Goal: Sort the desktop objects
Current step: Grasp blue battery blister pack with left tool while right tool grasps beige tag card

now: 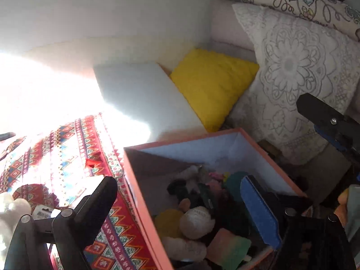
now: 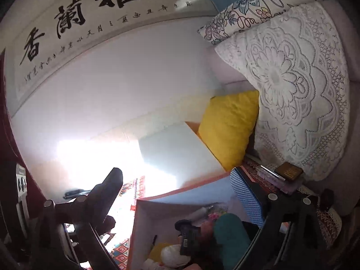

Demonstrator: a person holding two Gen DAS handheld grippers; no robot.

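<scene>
Setting: sunlit corner with a white wall, a calligraphy scroll (image 2: 94,15) across the upper left of the right wrist view, a yellow cushion (image 1: 213,85) and a lace-covered pillow (image 1: 299,67) at centre right.
Surface: bench under a patterned red cloth (image 1: 74,148), glare washing out its left half.
Box: orange-rimmed storage box (image 1: 139,184) at lower centre in both views, its open top facing up.
Contents: small things already lie inside, among them a white knitted ball (image 1: 196,221), a yellow piece (image 1: 167,222), a teal roll (image 2: 229,236) and a dark gadget (image 2: 187,236) (most of it too jumbled to name).
Left hand-held gripper (image 1: 177,204): fingers spread wide with nothing between them, straddling the box's near left wall.
Right hand-held gripper (image 2: 180,191): likewise spread and empty, above the box mouth.
Loose items: a pen (image 2: 270,172) and a small brown case (image 2: 289,172) beside the box at right; a white plush (image 1: 11,204) at lower left of the left wrist view.
Key relation: pen lies right of the right hand-held gripper, nearer that hand, its long axis running upper left to lower right; plush lies nearer the left.
Stage: fits a drop just made or a fetch about to start.
</scene>
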